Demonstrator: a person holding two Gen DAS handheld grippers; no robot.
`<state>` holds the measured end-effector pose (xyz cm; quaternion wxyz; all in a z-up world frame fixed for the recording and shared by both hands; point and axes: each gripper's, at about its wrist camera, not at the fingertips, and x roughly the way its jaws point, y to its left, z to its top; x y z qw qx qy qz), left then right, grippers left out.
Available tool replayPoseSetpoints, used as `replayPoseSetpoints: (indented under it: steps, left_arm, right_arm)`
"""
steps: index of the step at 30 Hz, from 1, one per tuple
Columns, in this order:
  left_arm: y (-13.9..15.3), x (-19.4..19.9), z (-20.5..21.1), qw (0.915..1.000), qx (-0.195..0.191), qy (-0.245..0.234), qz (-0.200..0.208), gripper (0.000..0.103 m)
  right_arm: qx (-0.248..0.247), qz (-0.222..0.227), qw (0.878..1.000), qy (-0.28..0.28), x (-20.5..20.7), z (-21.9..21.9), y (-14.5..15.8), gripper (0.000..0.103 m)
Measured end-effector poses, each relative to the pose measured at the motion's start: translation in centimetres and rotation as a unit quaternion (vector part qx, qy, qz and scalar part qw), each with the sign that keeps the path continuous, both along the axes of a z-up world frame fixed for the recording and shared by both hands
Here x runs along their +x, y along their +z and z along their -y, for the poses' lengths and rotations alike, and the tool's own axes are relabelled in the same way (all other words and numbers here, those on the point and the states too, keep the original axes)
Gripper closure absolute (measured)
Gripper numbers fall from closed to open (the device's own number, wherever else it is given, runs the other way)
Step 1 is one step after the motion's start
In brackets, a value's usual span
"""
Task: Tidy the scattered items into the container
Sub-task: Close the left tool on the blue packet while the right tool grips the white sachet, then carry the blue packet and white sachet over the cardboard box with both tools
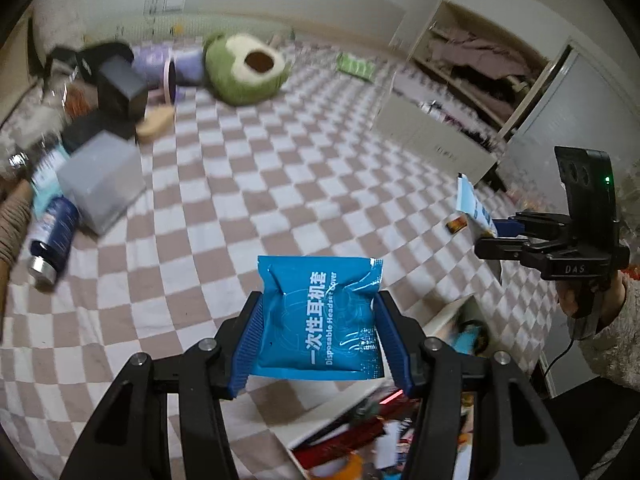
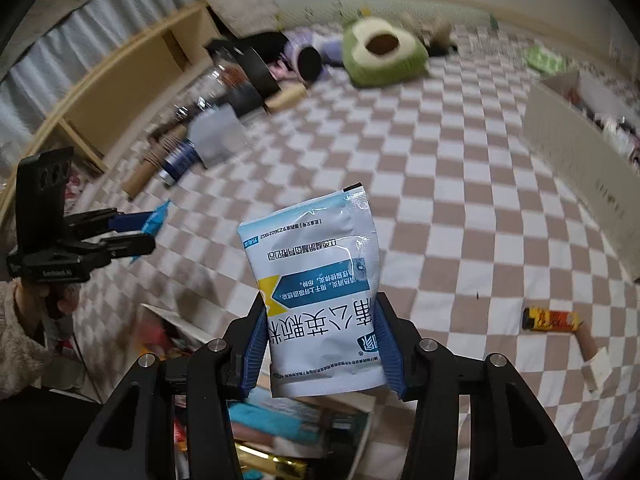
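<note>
My left gripper point(image 1: 320, 300) is shut on a blue packet point(image 1: 320, 320) printed "Disposable Headset Cover", its blue pads pressing both side edges. The packet hangs above the checkered bedspread point(image 1: 280, 184). My right gripper point(image 2: 322, 304) is shut on a white and blue sachet point(image 2: 316, 256) with Chinese print, held upright. Each gripper shows in the other view: the right gripper point(image 1: 490, 236) with its sachet point(image 1: 470, 200) at the right, the left gripper point(image 2: 140, 230) with the blue packet point(image 2: 157, 218) at the left. An open white box point(image 1: 448, 314) holding mixed items lies below both grippers, its rim point(image 2: 172, 318) partly hidden.
A small orange and black pack point(image 2: 550, 319) lies on the spread to the right. At the far side are a green avocado cushion point(image 1: 244, 68), a black box point(image 1: 120, 88), a grey box point(image 1: 100, 180), a blue can point(image 1: 54, 236) and a green packet point(image 1: 354, 66). A white cabinet point(image 1: 440, 132) stands at the right.
</note>
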<state>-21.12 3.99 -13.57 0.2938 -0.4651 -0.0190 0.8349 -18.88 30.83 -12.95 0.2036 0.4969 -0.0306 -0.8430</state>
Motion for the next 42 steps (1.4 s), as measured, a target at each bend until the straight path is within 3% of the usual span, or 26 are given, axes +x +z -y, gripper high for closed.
replayPoseSetpoints:
  steps: [3, 21, 33, 42]
  left_arm:
    - [2.1, 1.6, 0.2, 0.9993, -0.016, 0.006, -0.034, 0.048]
    - [12.4, 8.5, 1.5, 0.992, 0.013, 0.045, -0.117, 0.048]
    - [14.6, 13.3, 2.0, 0.9883, 0.02, 0.05, -0.143, 0.048]
    - [14.2, 15.2, 1.3, 0.9899, 0.015, 0.045, -0.134, 0.048]
  right_arm:
    - [0.001, -0.022, 1.0, 0.008, 1.1, 0.9, 2.0, 0.052]
    - [-0.003, -0.117, 0.993, 0.019, 9.0, 3.7, 11.6, 0.052]
    - [-0.011, -0.149, 0.989, 0.017, 13.5, 4.4, 14.4, 0.052]
    - [-0.026, -0.133, 0.991, 0.018, 15.2, 4.2, 13.9, 0.052]
